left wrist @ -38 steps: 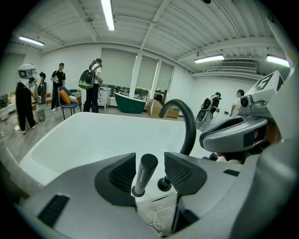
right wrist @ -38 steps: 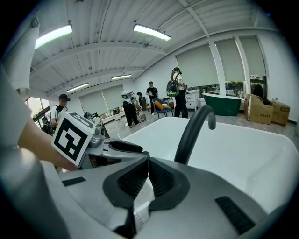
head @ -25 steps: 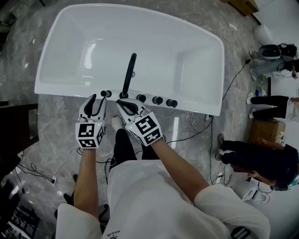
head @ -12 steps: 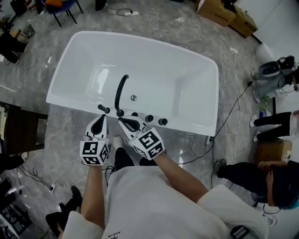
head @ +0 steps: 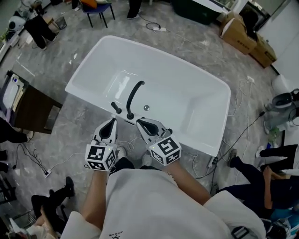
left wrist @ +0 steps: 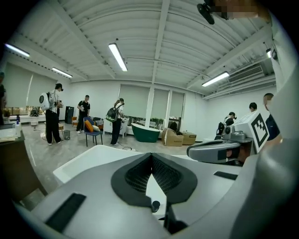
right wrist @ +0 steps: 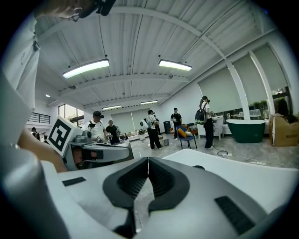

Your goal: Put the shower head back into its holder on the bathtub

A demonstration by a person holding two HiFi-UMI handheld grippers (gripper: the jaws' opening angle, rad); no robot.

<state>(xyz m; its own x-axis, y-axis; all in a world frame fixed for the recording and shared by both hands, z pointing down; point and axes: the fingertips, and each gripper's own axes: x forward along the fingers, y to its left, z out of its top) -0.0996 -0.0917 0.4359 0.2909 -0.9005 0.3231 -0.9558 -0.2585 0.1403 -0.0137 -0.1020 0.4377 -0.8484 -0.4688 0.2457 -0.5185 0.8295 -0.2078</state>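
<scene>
The white bathtub [head: 210, 126] sits on the grey marble floor [head: 56, 135]. The black shower head [head: 134, 95] stands up from the tub's near rim, toward its left end, and its stem curves out over the basin. It looks seated in its holder there, though the socket itself is too small to make out. A black knob [head: 116, 108] sits on the rim just left of its foot.

Neither pair of tongs touches the shower head. The left tongs [head: 113, 121] hang just short of the near rim, jaws pressed together on nothing; in the left gripper view their ribbed pads [left wrist: 138, 176] meet edge to edge. The right tongs [head: 139, 122] are close beside them at the same rim, likewise closed and empty, their pads [right wrist: 161, 177] meeting down the middle.

A small drain [head: 146, 108] shows in the tub's floor. Past the far rim stands a blue chair [head: 97, 8], with cardboard boxes [head: 243, 35] off toward the far right corner.
</scene>
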